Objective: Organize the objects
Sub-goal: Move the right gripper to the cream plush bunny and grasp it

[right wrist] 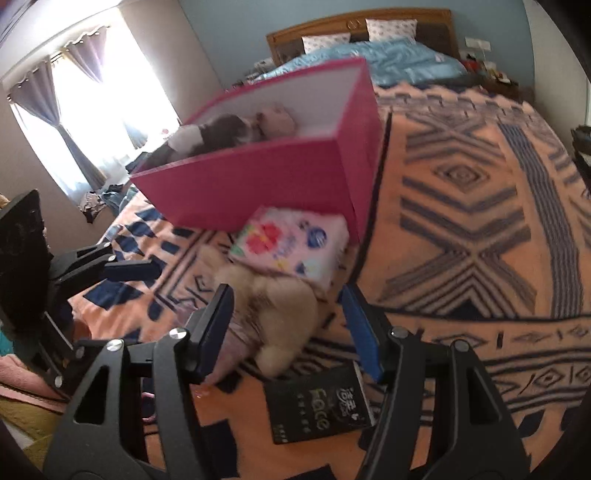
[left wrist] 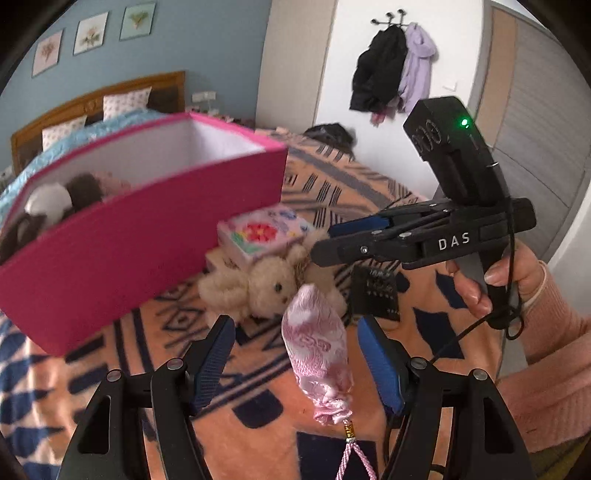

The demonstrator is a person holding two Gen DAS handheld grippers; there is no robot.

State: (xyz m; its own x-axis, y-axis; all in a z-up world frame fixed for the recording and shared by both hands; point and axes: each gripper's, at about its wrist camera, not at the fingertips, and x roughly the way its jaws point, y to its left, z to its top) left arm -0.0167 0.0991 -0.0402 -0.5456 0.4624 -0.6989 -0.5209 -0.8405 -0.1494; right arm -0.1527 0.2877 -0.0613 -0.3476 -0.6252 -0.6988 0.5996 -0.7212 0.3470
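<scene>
Pink satin, patterned and gathered at one end above a braided tassel, is making up a small pouch [left wrist: 317, 354] that is lying on the blanket [left wrist: 369, 184] between the spread blue-padded fingers of the left gripper [left wrist: 303, 354], touching neither pad. Just beyond the pouch, a fluffy cream teddy bear [left wrist: 266, 284] is lying on the same blanket, and a pale flowered box [left wrist: 264, 234] is resting against the bear's far side. Beside the bear, on the side towards the near edge, a black packet [right wrist: 319, 402] with pale lettering is lying flat.

The right gripper [right wrist: 291, 317] is hovering over the bear with its fingers wide apart, holding nothing; the person's right hand [left wrist: 491, 277] is gripping its handle.

Behind the flowered box, a bright pink open-topped box [right wrist: 266, 184] with a white lining is standing tilted, its near bottom corner close to the flowered box. Soft toys [right wrist: 236, 127] in grey, white and pink are sitting inside it at one end.

The orange and navy patterned blanket is covering the bed, with a blue quilt [right wrist: 388, 55] and pillows towards the wooden headboard [right wrist: 354, 20].
</scene>
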